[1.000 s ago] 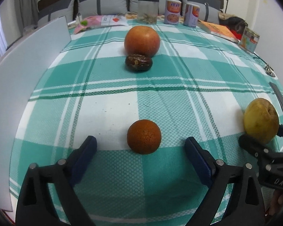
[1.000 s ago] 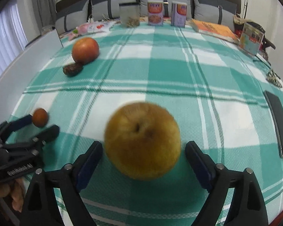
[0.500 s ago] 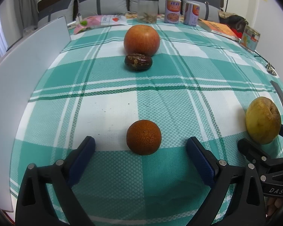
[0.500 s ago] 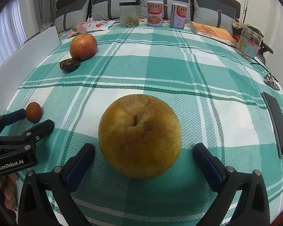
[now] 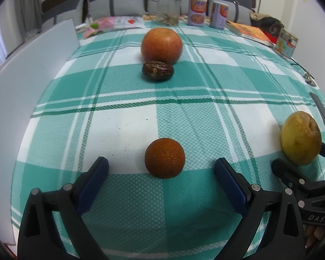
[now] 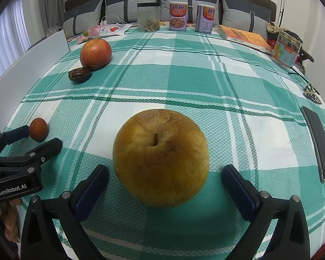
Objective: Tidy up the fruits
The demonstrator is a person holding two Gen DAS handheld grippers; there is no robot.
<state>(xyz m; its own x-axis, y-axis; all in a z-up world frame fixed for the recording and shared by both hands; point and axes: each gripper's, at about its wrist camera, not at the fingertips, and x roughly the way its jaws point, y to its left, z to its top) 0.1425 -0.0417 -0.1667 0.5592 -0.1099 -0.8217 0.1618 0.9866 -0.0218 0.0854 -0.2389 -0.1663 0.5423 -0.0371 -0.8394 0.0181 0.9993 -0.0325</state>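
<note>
Right gripper (image 6: 164,186) jaws just been opening, now spread wide, pads clear of big round yellow-brown pear (image 6: 160,158) resting between them on green-white checked tablecloth (image 6: 205,82); looks like release

Left gripper (image 5: 161,173) also wide, holding nothing, small rough orange citrus (image 5: 164,157) between pads, untouched

Red-orange apple (image 5: 161,45) and dark wrinkled date (image 5: 157,71) touching, well apart beyond; path clear

Black phone (image 6: 318,145) near right edge

"GenRobot.AI" marks the left hand-held gripper (image 6: 43,139) body.
</note>
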